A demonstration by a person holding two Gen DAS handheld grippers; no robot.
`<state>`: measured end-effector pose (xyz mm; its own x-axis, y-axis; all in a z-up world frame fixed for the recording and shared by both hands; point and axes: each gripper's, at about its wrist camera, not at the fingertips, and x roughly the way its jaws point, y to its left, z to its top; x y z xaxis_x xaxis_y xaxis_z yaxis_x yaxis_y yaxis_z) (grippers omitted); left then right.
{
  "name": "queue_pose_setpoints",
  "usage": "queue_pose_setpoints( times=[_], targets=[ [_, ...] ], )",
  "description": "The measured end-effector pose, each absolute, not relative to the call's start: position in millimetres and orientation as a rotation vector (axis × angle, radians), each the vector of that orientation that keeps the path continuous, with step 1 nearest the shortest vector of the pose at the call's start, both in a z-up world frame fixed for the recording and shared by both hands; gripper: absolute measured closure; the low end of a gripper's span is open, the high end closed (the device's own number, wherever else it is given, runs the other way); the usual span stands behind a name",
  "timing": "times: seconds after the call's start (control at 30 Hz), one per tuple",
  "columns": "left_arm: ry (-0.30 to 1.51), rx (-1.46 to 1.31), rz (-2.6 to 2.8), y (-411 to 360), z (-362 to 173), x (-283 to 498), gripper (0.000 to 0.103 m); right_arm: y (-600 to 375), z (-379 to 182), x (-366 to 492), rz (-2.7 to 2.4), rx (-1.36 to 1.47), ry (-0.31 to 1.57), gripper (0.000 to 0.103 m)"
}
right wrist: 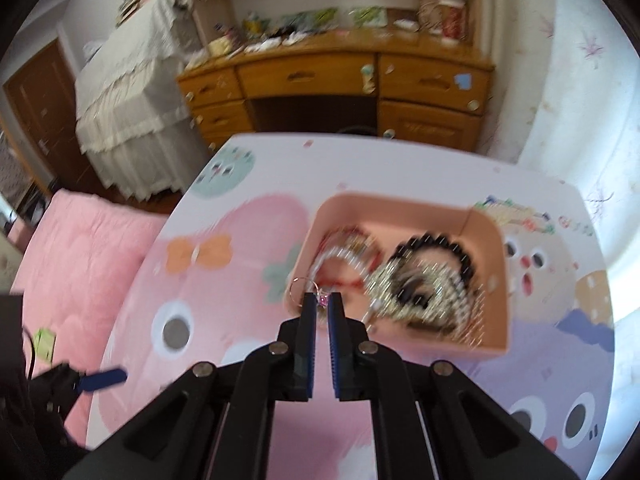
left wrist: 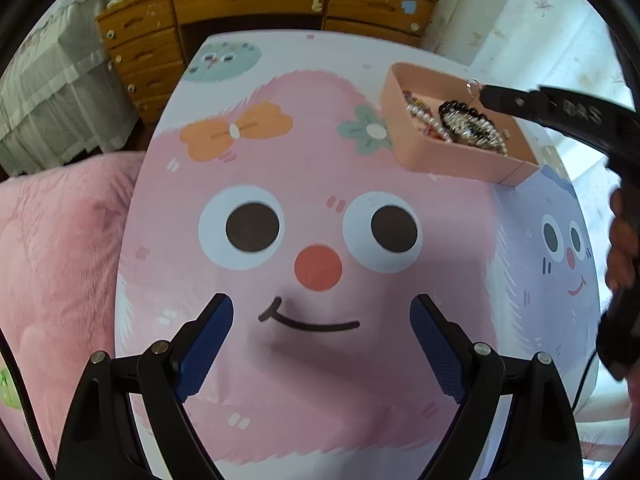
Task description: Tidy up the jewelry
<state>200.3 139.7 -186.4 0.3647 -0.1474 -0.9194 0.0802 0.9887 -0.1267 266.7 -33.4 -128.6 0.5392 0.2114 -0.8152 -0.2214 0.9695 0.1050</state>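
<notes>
I read the right claw [right wrist: 322,300] as clamped on a thin wire ring [right wrist: 304,290] with a small pink stone, pinched at the very tips; the loop sticks out to the left of the pads. It hangs over the near-left corner of the pink tray [right wrist: 486,220], which sits toward the far right of the bench [right wrist: 280,160]. In the left wrist view the same ring [left wrist: 473,85] shows above the tray's far rim [left wrist: 416,68], so I judge it is over the tray but not yet released. The tray already holds a black bead bracelet [right wrist: 436,242], a sparkly silver piece [right wrist: 420,296] and a pearl strand [right wrist: 344,256] with something red beneath it; motion blur stops me from telling these apart further. The left claw [left wrist: 321,308] is spread wide with nothing between its pads, hovering over the printed face on the bench cover. I see no loose jewelry on the visible part of the bench, so I estimate the task is near its end: what remains is lowering the ring, parting the right claw, and checking the ring lands inside the wall.
</notes>
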Motion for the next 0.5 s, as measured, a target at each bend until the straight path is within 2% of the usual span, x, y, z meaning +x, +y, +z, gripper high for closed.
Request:
queue_pose_setpoints(
  times=[0.1, 0.17, 0.2, 0.3, 0.37, 0.43, 0.5],
  targets=[
    [1.135, -0.039, -0.152, 141, -178, 195, 0.014, -38, -127, 273, 0.217, 0.02, 0.941, 0.097],
    [1.117, -0.031, -0.152, 140, -174, 194, 0.014, -37, -133, 279, 0.188, 0.02, 0.979, 0.091],
    [1.109, -0.024, -0.151, 140, -170, 192, 0.014, -35, -138, 283, 0.18, 0.004, 1.023, 0.084],
    [1.094, -0.012, -0.152, 141, -160, 190, 0.014, -31, -135, 274, 0.179, -0.03, 1.023, 0.082],
    [1.077, -0.01, -0.154, 143, -150, 185, 0.014, -33, -131, 265, 0.19, -0.006, 1.015, 0.071],
    [1.064, -0.009, -0.15, 145, -140, 181, 0.014, -38, -130, 254, 0.186, 0.036, 1.039, 0.055],
    [1.077, -0.01, -0.146, 145, -135, 176, 0.014, -44, -132, 244, 0.182, 0.066, 1.075, 0.054]
  ],
)
